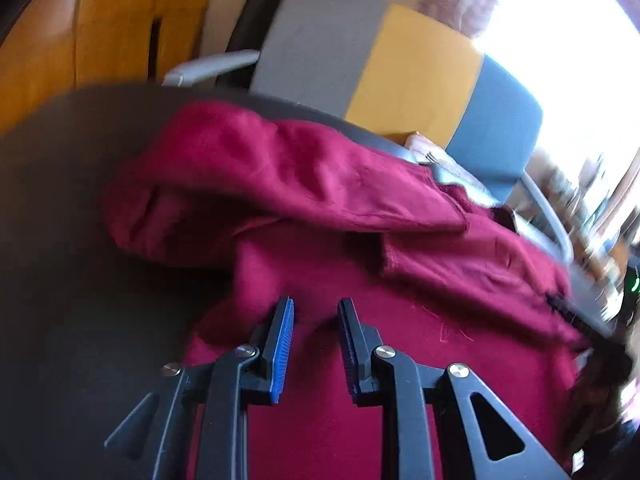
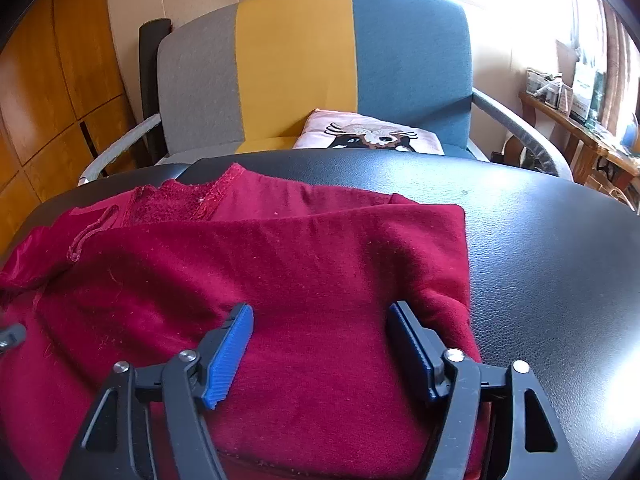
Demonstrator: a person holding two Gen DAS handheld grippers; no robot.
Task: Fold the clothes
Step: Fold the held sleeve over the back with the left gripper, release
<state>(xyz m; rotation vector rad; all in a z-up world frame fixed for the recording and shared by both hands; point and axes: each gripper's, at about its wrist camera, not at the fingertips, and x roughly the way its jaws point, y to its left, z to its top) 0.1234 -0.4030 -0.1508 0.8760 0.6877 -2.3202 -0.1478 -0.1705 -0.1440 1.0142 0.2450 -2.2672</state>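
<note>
A dark red garment (image 2: 304,264) lies partly folded on a black leather-like table (image 2: 540,240). Its lace neckline (image 2: 176,204) sits at the far left of the right wrist view. My right gripper (image 2: 320,312) is open above the garment's near right part, with nothing between its fingers. In the left wrist view the same garment (image 1: 320,208) shows a rumpled fold lying across it. My left gripper (image 1: 314,306) is open with a narrow gap, just above the cloth, holding nothing.
A grey, yellow and blue armchair (image 2: 312,68) stands right behind the table, with a pink printed cushion (image 2: 372,134) on its seat. Wooden cabinets (image 2: 52,92) are at the left. A cluttered wooden shelf (image 2: 576,120) and a bright window are at the right.
</note>
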